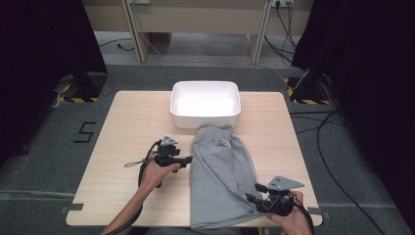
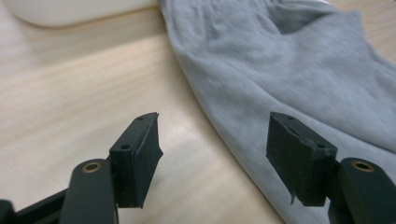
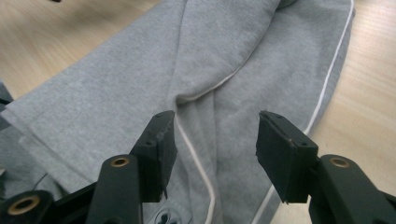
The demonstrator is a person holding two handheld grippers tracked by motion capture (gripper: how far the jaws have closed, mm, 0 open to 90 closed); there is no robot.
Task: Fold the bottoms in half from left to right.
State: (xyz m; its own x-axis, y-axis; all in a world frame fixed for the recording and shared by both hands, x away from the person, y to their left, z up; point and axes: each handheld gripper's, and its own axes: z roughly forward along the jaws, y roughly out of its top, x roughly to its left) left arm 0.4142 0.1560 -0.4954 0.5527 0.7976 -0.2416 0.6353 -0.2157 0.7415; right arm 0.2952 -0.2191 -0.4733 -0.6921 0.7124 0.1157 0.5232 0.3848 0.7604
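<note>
- Grey shorts (image 1: pixel 220 176): lying flat just right of centre in the high view, running from the white tub down to the table's near edge; the lower hem reaches that edge at the bottom of the frame. White piping (image 3: pixel 196 163) shows along a seam in the right gripper view.
- Left gripper (image 1: pixel 188 159): held centre-left in the high view, just beside the shorts' left edge. In the left gripper view its jaws stand wide apart, released, one over bare wood, the other over the cloth's edge (image 2: pixel 243 154).
- Right gripper (image 1: pixel 250 192): lower right of the high view, at the shorts' lower right corner. Jaws spread, gripping nothing, hovering above the piped seam.
- White tub (image 1: pixel 205 117): top centre of the table, its near wall touching the waistband.
- Table (image 1: pixel 127 132): pale wood, with broad bare boards to the left of the shorts and a narrower bare strip to the right.
</note>
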